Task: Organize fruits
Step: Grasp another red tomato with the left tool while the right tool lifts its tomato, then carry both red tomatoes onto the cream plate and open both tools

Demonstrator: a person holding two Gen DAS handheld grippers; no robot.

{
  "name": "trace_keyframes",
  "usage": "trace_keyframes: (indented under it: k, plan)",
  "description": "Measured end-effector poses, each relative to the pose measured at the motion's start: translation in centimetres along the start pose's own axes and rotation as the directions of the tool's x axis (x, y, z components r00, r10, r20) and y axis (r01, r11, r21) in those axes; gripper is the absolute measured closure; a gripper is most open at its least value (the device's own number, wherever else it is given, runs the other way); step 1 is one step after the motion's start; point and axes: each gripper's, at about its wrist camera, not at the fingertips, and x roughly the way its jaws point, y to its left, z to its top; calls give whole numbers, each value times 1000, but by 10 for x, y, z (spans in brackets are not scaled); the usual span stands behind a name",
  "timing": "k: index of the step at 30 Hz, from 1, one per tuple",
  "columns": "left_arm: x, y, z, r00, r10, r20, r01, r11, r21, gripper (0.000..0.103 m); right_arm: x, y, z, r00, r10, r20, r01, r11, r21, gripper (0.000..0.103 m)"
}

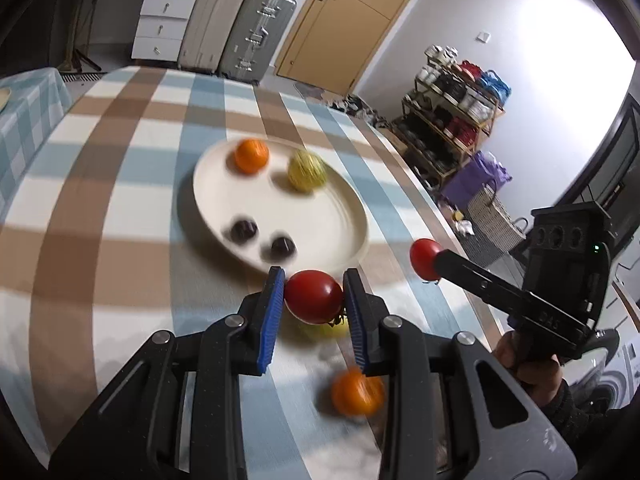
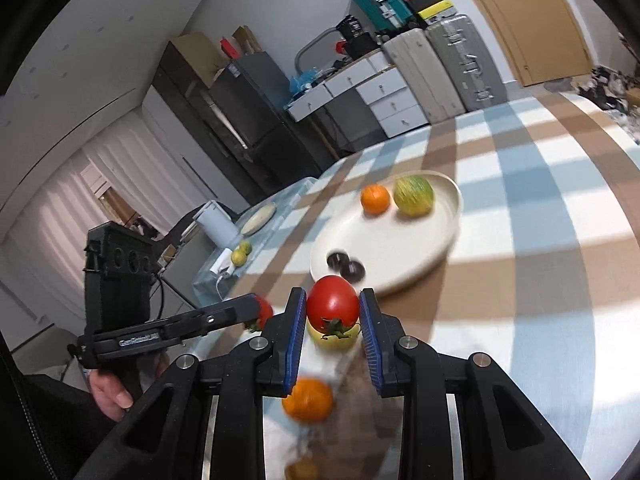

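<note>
Checked tablecloth [image 1: 120, 184], tomato [image 2: 333, 309] stem down

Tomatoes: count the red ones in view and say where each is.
2. One tomato sits between the left gripper's fingers; the other tomato between the right gripper's fingers. Others may be hidden.

A checked tablecloth [image 1: 120, 168] covers the table. Ahead of the grippers sits a cream plate [image 1: 344, 216]. An orange [image 1: 357, 394] lies below them.

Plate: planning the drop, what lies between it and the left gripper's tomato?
Bare checked cloth only, in the left wrist view, between plate and tomato.
</note>
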Motion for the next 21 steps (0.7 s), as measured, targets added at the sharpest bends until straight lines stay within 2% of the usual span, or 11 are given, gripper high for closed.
trace_keyframes:
  k: [10,21]
  plan:
    - [58,28,74,999,33,0,-33,999,17,76,60,-8,70,999,2,-43,-5,997,-74,75]
    - [120,60,102,995,99,-20,-98,995,13,76,131,-39,134,993,-56,-104,45,994,-103,75]
